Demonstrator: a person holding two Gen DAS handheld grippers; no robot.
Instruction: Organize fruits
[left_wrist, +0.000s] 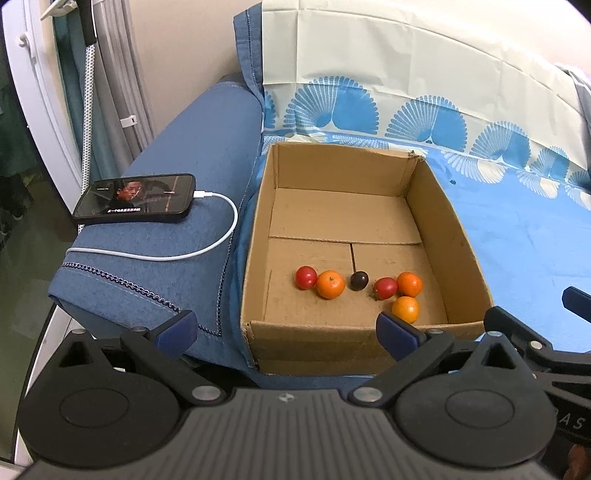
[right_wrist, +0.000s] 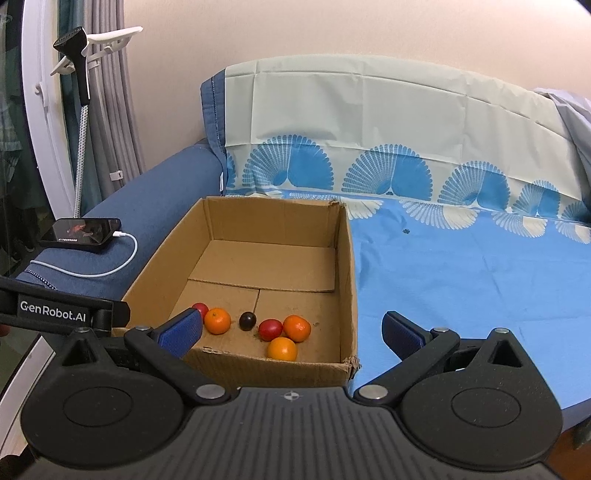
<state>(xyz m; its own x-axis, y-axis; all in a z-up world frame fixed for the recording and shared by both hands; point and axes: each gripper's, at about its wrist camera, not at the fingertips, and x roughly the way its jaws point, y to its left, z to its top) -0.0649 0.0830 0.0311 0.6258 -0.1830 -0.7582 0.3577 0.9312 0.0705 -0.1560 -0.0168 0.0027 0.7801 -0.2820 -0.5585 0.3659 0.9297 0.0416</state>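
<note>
Not much to read here tbh. The clearest bit was "GenRobot.AI" in white on the black body of the left gripper (right_wrist: 55, 308), seen from the right wrist camera. In the left wrist view, "BAS" showed on the right gripper's (left_wrist: 570, 422) body at the frame edge, cut off. The phone (left_wrist: 135, 197) had a subtitle line, too small to read.

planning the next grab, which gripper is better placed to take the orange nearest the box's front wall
Right, probably. The front orange lies almost centred between the open right gripper's fingers, whereas it sits beside one fingertip of the open left gripper, off to the side. Both hover outside the cardboard box.
</note>
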